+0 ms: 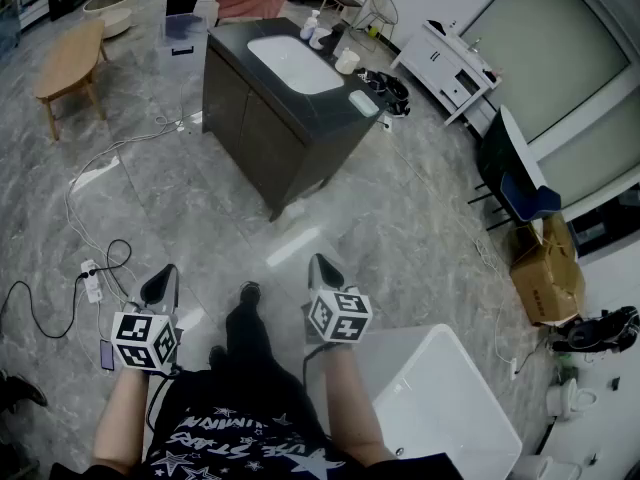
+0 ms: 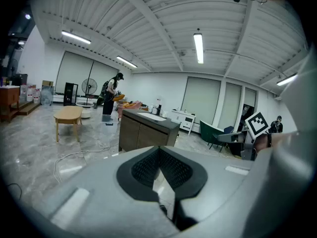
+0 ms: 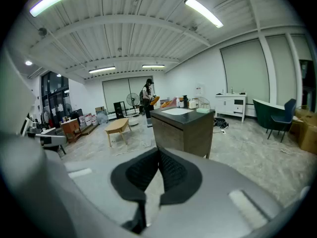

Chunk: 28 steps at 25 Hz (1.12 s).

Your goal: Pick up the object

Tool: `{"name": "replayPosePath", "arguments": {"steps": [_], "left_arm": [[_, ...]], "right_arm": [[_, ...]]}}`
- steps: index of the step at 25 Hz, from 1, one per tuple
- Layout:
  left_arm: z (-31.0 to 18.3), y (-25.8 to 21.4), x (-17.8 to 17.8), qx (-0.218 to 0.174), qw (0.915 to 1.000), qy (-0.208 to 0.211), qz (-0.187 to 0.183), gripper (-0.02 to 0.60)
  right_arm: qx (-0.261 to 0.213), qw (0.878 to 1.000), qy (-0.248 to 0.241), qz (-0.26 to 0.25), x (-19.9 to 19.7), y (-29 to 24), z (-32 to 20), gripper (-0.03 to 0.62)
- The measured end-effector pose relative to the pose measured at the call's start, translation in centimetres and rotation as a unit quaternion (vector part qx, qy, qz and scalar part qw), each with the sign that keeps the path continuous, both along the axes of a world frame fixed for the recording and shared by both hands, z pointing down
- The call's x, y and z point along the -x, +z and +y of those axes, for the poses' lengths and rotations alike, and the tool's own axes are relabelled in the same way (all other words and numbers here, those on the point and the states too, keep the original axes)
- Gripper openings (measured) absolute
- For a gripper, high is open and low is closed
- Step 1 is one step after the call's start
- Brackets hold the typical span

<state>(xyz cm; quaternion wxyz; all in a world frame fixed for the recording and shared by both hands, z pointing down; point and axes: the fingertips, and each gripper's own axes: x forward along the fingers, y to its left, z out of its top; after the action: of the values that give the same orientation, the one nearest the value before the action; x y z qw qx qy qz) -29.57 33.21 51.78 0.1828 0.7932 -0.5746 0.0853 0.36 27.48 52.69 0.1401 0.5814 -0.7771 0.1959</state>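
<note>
No single object stands out as the one to pick up. A dark vanity cabinet with a white sink stands ahead of me. Its top carries a white cup, a bottle and a pale green pad. My left gripper and right gripper hang low by the person's legs, far from the cabinet. Both are shut, with nothing between the pads. The left gripper and the right gripper each point level toward the cabinet.
A white tub sits close at my right. Cables and a power strip lie on the floor at left. A wooden table stands far left, a dark chair and a cardboard box at right. A person stands beyond the cabinet.
</note>
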Motion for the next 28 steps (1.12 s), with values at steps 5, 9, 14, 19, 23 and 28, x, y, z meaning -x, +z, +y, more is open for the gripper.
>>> {"name": "replayPosePath", "arguments": {"steps": [5,9,14,19,23,28], "left_arm": [[-0.7,-1.6,-0.5,-0.014,0.9998,0.01,-0.013,0.009],[-0.5,-0.8,-0.8,-0.001,0.9997,0.013,-0.022,0.008],[-0.3,0.7,-1.3,0.019,0.9996,0.014,-0.013,0.008],[-3.3,-0.9,-1.4,-0.003,0.9999,0.013,-0.003,0.008],[-6.3,-1.7,-1.6,-0.017,0.9996,0.02,0.002,0.009],[-10.8,-2.0,-2.6,-0.019,0.9992,0.036,-0.002,0.009]], "right_arm": [[-0.013,1.0,-0.002,0.001,0.0,-1.3,-0.4,0.005],[-0.015,1.0,-0.005,-0.003,0.2,-1.4,-0.5,0.005],[-0.008,1.0,-0.005,-0.004,0.1,-0.6,-0.8,0.005],[-0.017,1.0,0.007,-0.012,-0.4,-1.5,-3.0,0.005],[-0.041,0.999,0.019,-0.028,-0.7,-2.9,-5.5,0.008],[-0.048,0.998,0.031,-0.038,-1.7,-3.7,-10.1,0.117]]}}
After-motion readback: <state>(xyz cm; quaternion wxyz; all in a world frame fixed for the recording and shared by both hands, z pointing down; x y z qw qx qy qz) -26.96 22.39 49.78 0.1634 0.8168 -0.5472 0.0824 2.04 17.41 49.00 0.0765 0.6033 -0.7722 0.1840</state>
